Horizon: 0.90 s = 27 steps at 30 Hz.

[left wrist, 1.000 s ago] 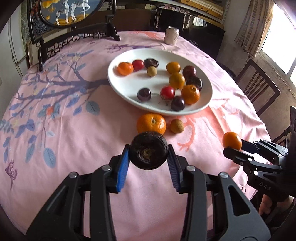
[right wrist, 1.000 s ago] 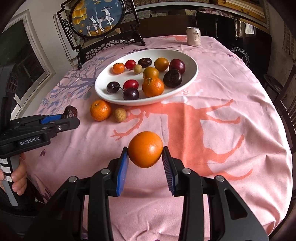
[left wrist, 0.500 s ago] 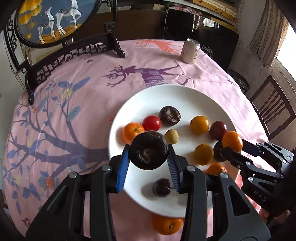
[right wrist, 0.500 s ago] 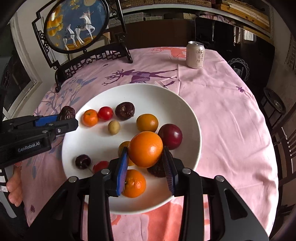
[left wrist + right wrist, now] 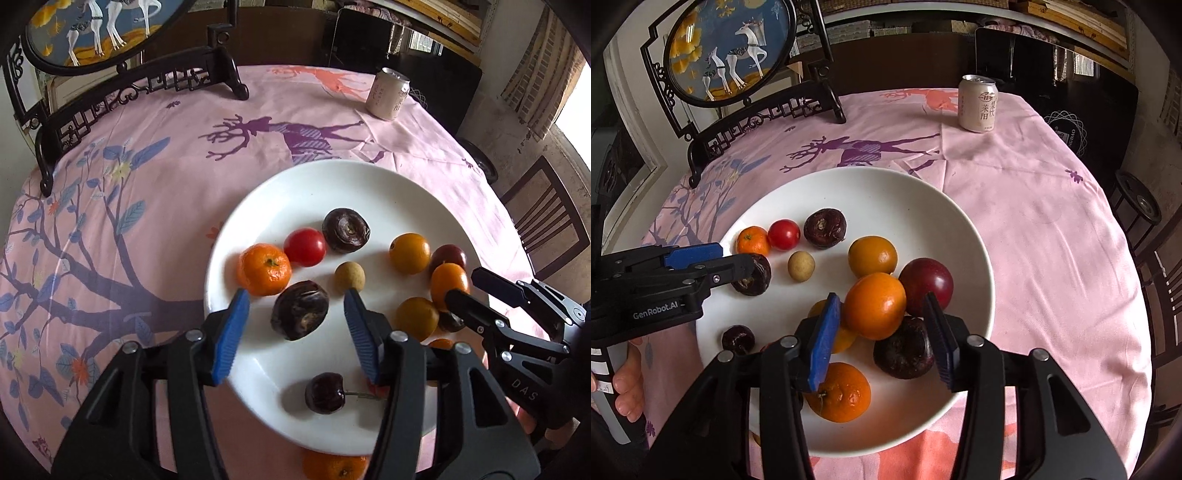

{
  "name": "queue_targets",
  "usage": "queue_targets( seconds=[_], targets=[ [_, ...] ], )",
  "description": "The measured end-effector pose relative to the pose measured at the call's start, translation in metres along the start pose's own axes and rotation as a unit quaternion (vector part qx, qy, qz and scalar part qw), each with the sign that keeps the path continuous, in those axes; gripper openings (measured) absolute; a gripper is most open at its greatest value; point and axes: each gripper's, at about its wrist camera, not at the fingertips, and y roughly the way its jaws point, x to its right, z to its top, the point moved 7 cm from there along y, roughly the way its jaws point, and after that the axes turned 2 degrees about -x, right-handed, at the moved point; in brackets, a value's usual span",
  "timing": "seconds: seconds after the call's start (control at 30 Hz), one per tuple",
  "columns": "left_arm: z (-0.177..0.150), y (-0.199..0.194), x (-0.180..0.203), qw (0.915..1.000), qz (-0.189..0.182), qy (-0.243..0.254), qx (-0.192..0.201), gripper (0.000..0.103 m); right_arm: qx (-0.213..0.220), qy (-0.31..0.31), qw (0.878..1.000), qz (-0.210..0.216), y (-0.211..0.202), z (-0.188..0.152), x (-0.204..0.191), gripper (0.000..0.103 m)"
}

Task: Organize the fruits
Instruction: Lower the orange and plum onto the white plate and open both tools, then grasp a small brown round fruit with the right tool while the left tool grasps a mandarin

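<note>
While both tools' jaws are opening, the left tool (image 5: pixel 738 264) half-hides the dark fruit (image 5: pixel 753 275).

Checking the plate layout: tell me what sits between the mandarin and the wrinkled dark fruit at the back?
A red tomato, touching the mandarin, in both views.

Plate (image 5: pixel 975 258): one | orange fruits (image 5: pixel 874 305): six | dark fruits (image 5: pixel 904 352): five | tomato (image 5: pixel 783 234): one | small tan fruit (image 5: pixel 801 266): one | can (image 5: pixel 978 103): one
</note>
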Motion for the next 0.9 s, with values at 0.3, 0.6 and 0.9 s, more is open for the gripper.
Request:
queue_targets(
  seconds=[0.3,0.6,0.9],
  targets=[
    [-0.069,-0.091,-0.003,0.9966,0.001,-0.009,0.081,0.089,0.06,-0.013,0.998,0.032,-0.098,-0.08,-0.027,0.062],
    [-0.126,-0.097,-0.021,0.9975,0.003,-0.028,0.065,0.091,-0.007,-0.008,0.999,0.032,-0.078,-0.134,-0.054,0.063],
    [-0.153,-0.103,-0.06,0.9957,0.009,-0.067,0.063,0.091,-0.04,-0.041,0.998,0.007,-0.044,-0.141,-0.079,0.063]
  ],
)
